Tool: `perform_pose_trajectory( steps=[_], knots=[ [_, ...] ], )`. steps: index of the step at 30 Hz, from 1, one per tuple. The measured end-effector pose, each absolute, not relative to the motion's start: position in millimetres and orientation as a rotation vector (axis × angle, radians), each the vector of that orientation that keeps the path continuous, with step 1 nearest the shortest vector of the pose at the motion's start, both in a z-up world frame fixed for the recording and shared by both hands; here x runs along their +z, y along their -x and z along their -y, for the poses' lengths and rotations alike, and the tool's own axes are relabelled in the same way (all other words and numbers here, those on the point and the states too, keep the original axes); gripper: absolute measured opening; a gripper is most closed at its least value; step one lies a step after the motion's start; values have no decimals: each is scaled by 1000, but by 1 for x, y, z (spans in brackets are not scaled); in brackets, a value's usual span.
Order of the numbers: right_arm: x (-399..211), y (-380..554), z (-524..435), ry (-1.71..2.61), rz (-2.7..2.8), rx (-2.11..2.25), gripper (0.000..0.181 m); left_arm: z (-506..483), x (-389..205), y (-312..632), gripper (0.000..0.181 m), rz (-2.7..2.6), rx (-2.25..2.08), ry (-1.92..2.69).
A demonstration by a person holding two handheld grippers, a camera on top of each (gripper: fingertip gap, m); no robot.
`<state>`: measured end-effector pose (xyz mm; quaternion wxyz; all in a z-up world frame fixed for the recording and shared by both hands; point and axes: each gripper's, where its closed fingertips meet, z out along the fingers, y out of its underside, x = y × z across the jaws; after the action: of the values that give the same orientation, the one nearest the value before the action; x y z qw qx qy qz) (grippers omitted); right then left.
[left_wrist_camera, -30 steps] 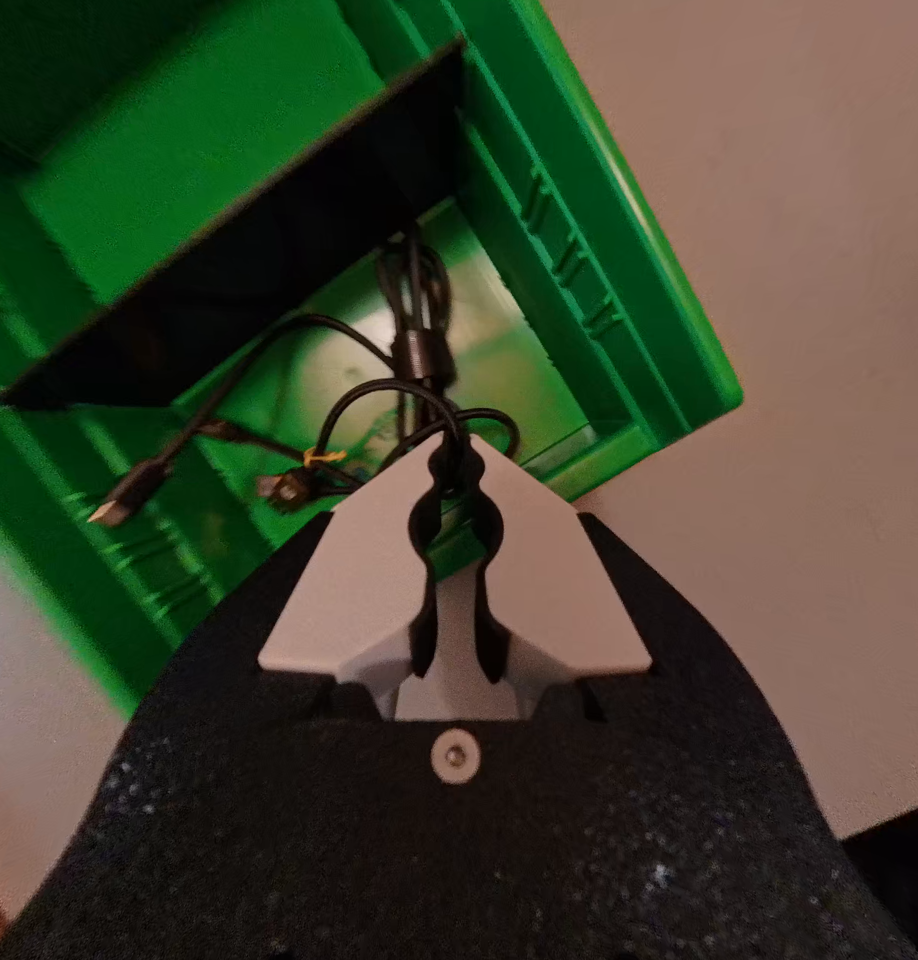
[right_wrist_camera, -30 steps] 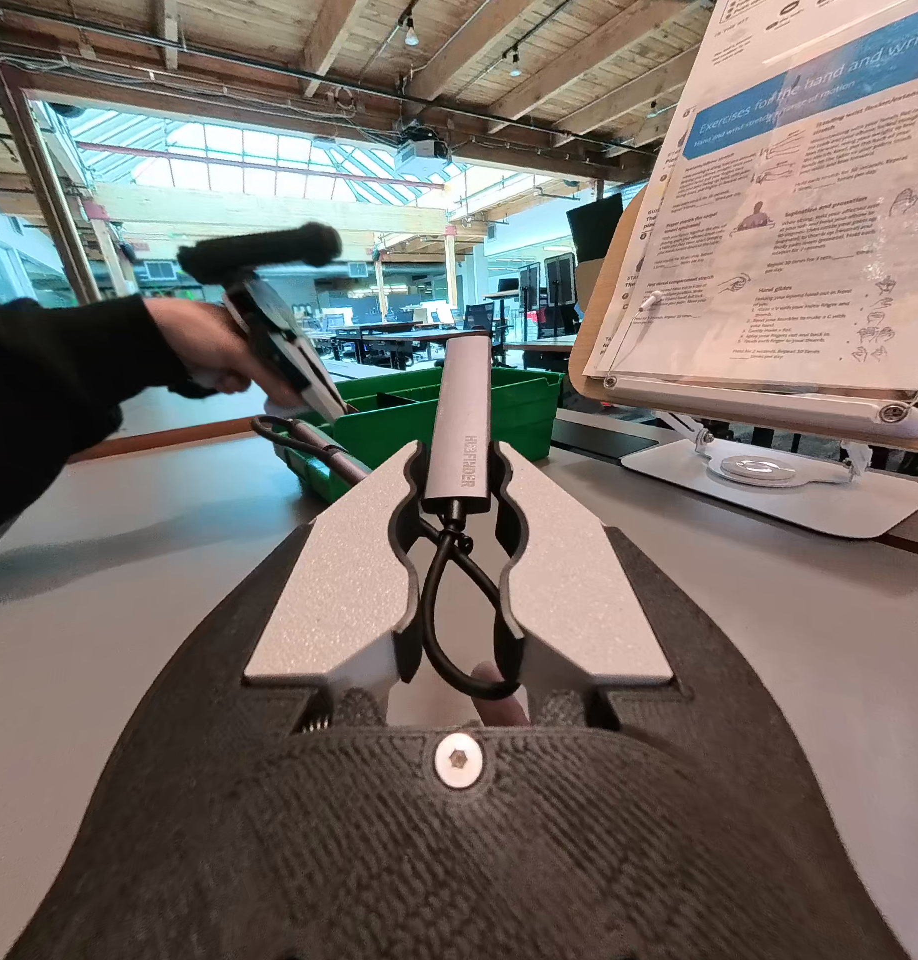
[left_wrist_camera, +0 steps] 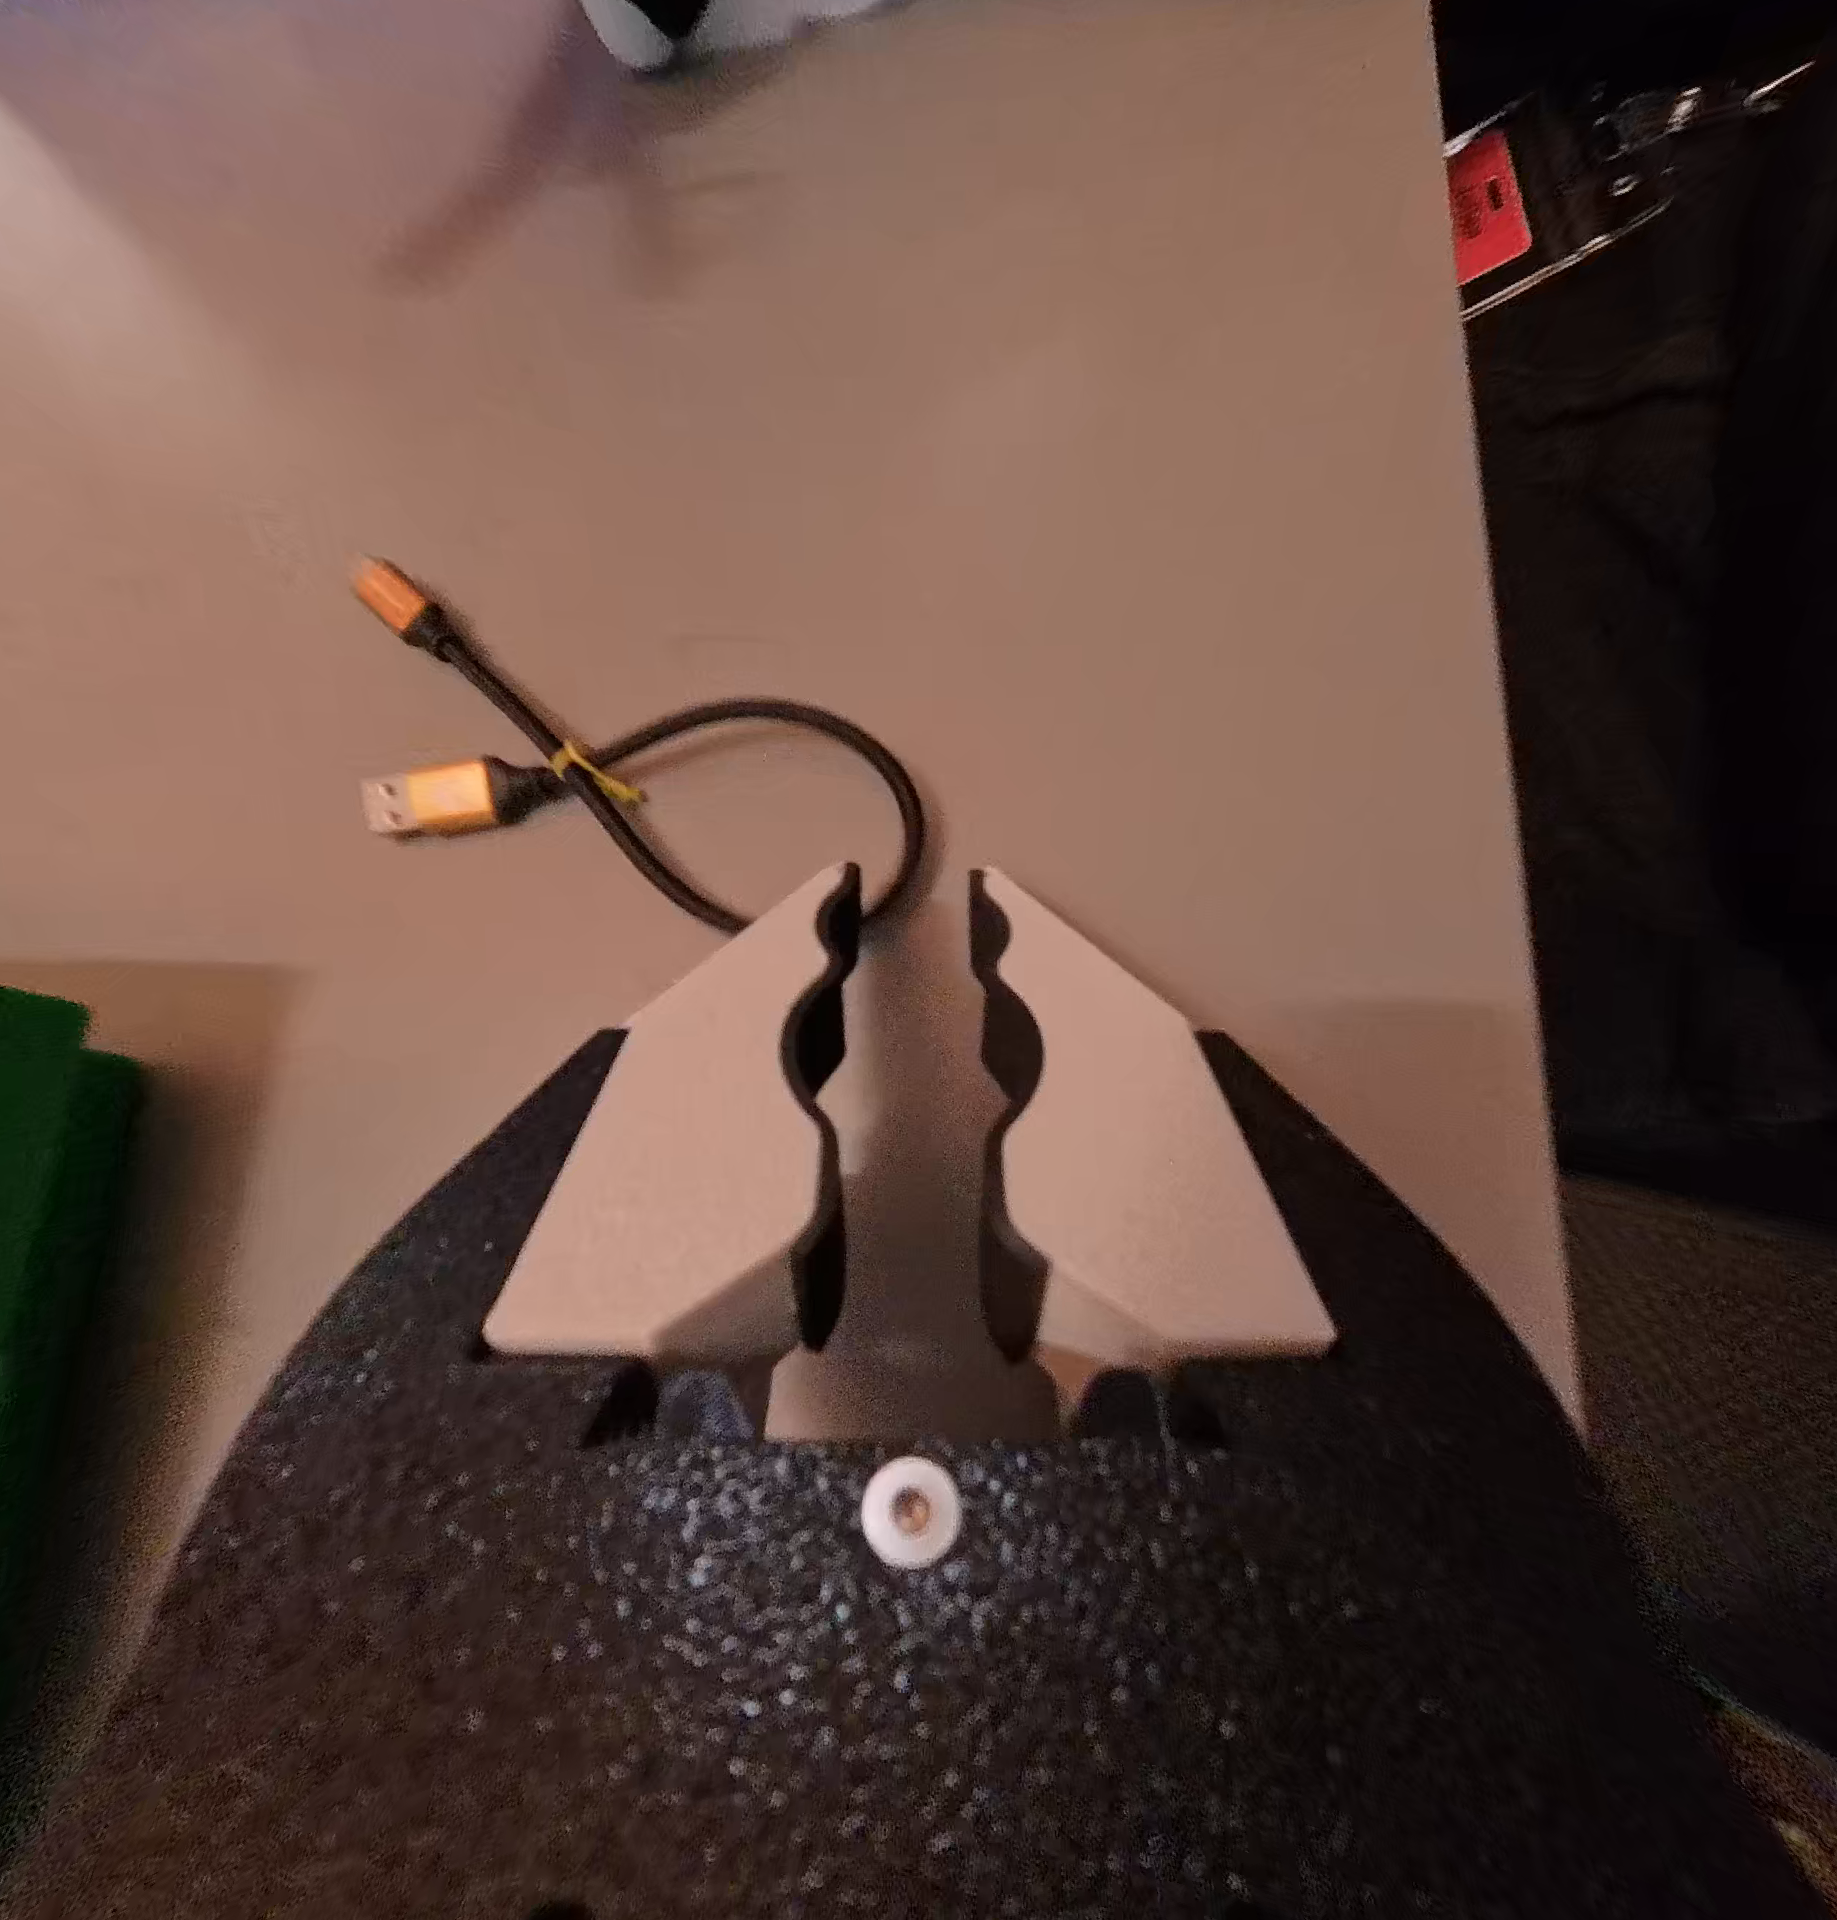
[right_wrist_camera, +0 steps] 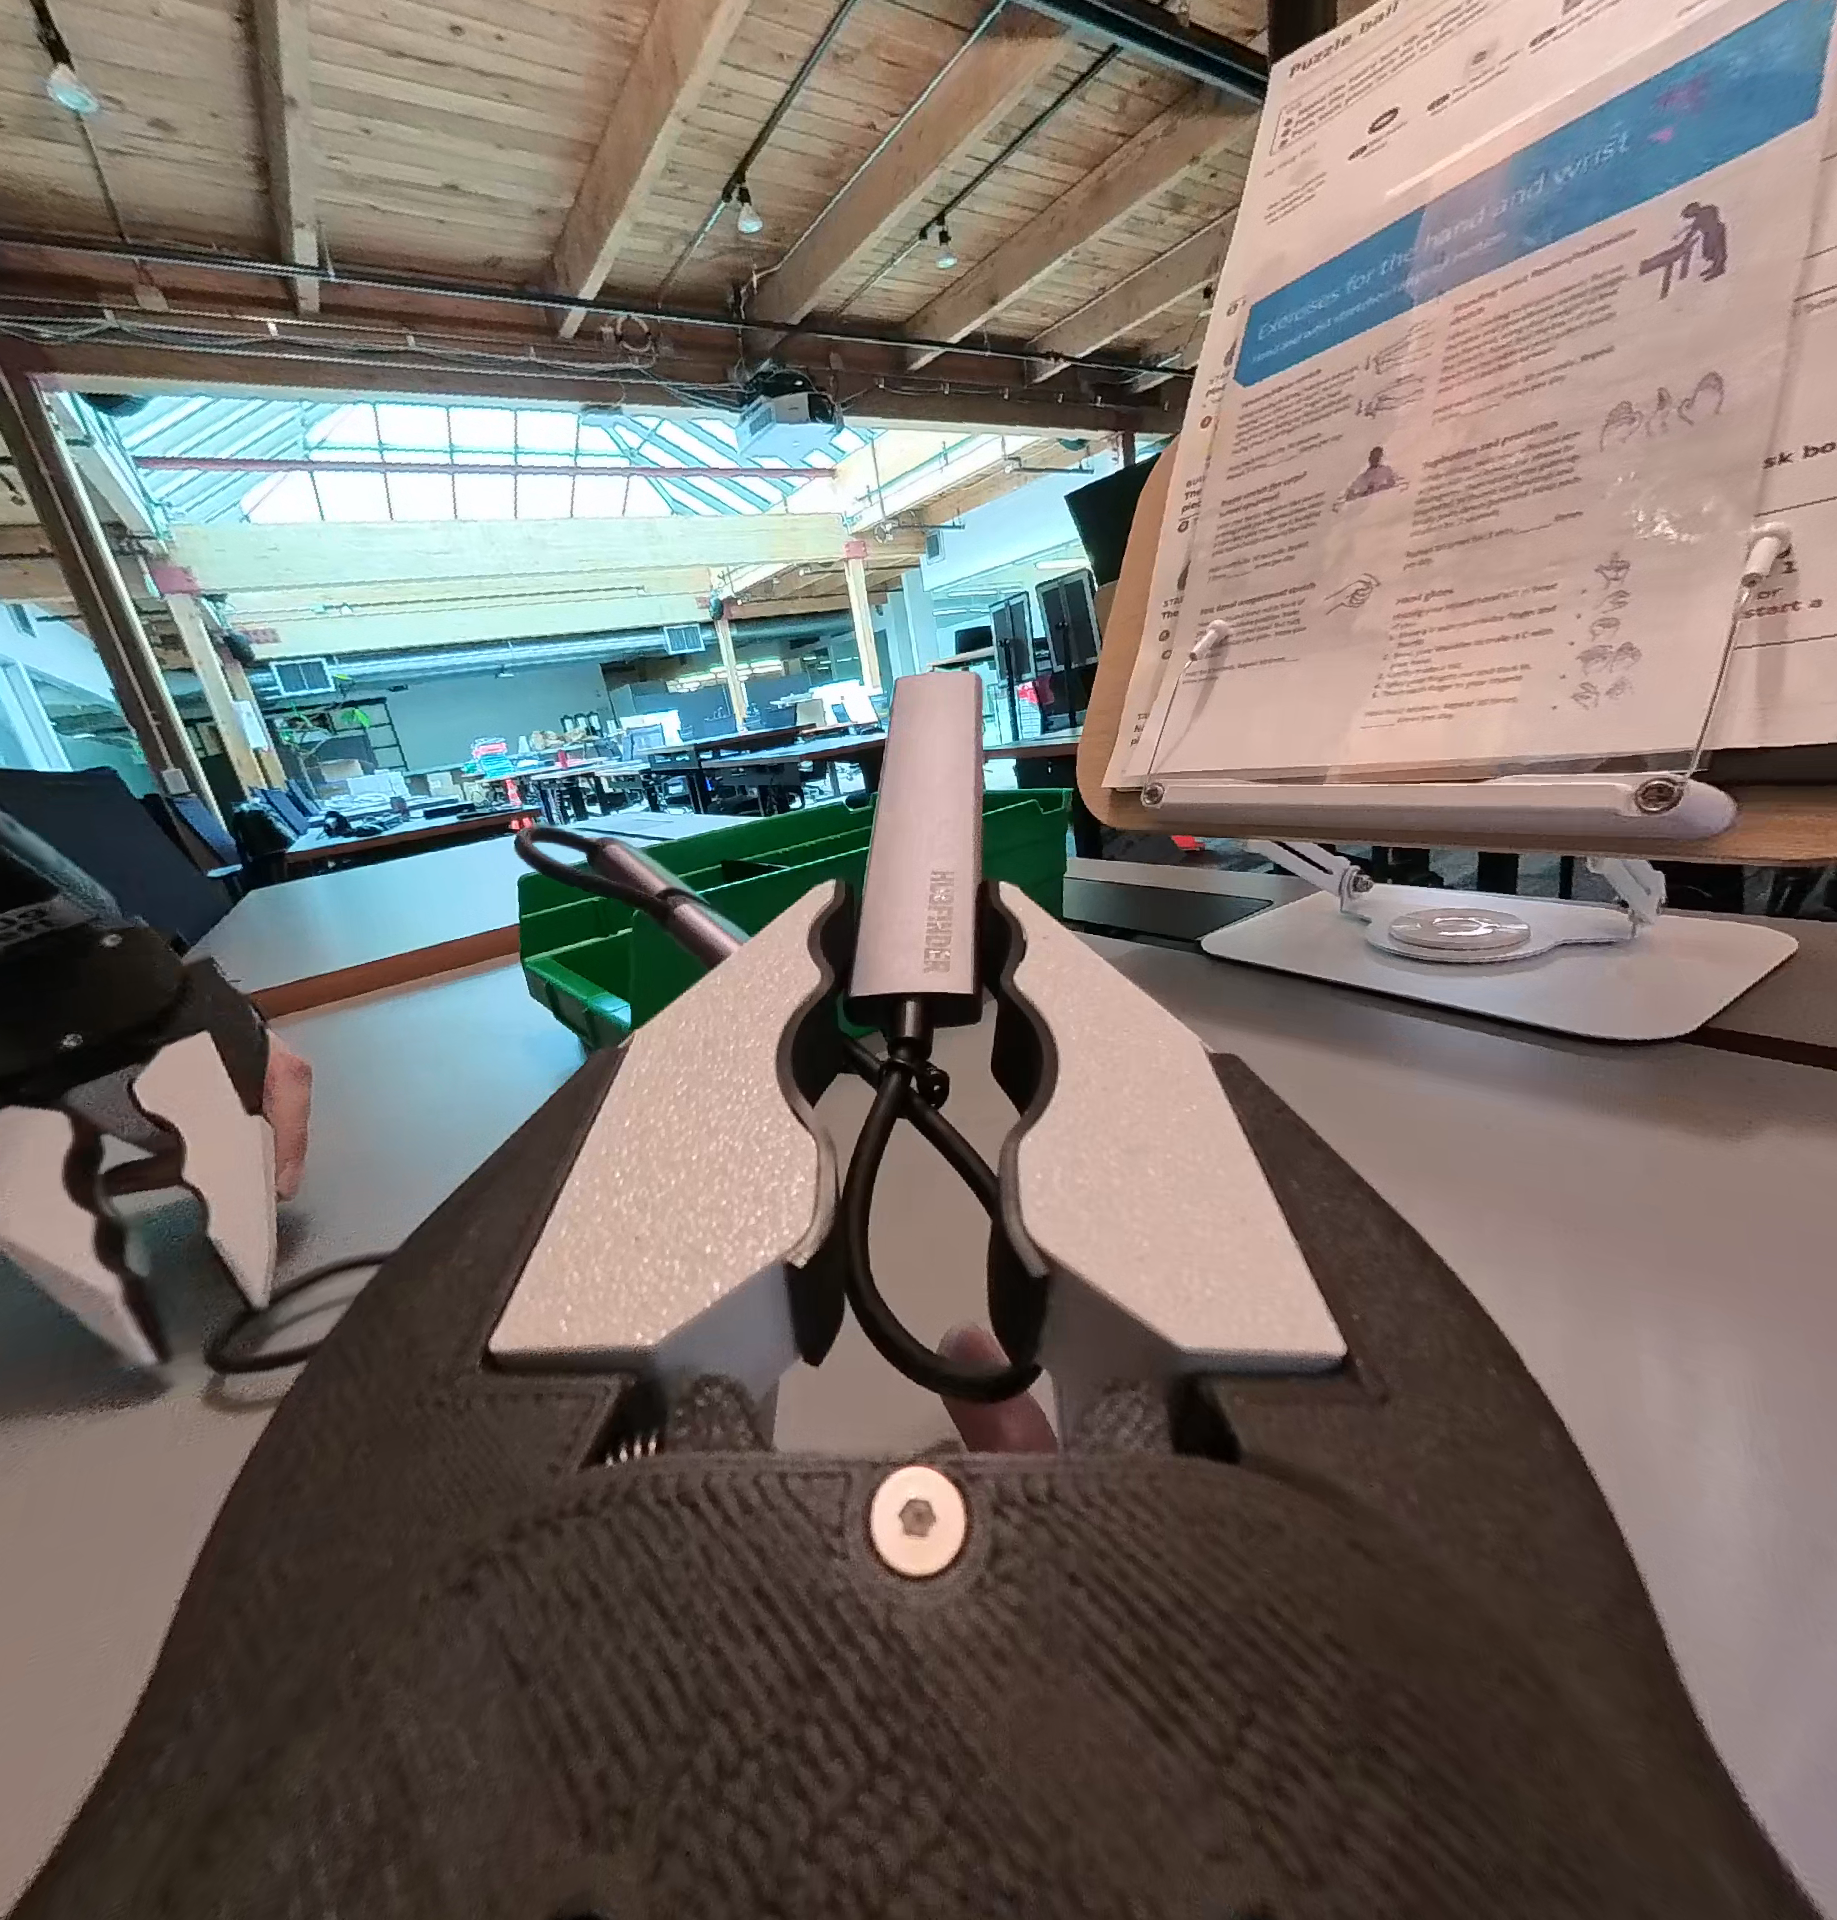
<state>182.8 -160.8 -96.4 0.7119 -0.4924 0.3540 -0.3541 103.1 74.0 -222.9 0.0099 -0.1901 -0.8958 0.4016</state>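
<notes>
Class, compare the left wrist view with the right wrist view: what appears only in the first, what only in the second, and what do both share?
Only the left wrist view shows the short black braided cable's two orange-shelled plugs, tied with a yellow twist tie, lying on the pale tabletop.

Only the right wrist view shows the right gripper shut on a slim grey metal hub, its looped black lead, and a tilted document stand holding printed sheets.

Both show the open left gripper, the green plastic bin and the table.
</notes>
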Motion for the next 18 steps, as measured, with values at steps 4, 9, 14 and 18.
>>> perform_pose_trajectory(
  steps=[4, 9, 14, 18],
  knots=[
    [-97, -183, 159, 1103, -781, -788, 23, -69, -212, -107, 25, 2782, 1293, 432],
    [-98, -184, 157, 1115, -778, -791, 23, -41, -204, -173, 27, 2853, 1346, -492],
    [-98, -183, 156, 1125, -769, -799, 23, -3, -205, -169, 33, 2823, 1399, -525],
    [-99, -183, 153, 1143, -767, -798, 23, 18, -220, -174, 31, 3013, 1301, -407]
  ],
)
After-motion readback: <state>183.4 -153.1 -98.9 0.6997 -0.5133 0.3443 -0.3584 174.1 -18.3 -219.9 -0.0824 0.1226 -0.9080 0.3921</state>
